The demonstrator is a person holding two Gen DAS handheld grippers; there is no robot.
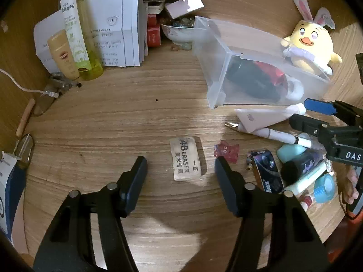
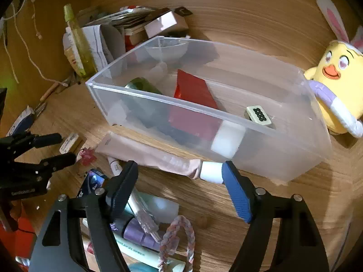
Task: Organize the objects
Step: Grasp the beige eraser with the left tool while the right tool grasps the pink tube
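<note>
Clear plastic bin [image 2: 226, 117]: holds mahjong tile [image 2: 258, 113], red box [image 2: 192, 90].
Pink tube [image 2: 149, 156]: before bin.
Plush chick [image 2: 335, 86]: right of bin.

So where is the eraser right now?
The eraser lies flat on the wooden desk, low in the left wrist view, ahead of the open left gripper, with the red bear charm just to its right.

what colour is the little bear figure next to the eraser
Translucent pink-red, clearest in the left wrist view: the bear figure lies just right of the eraser.
</note>
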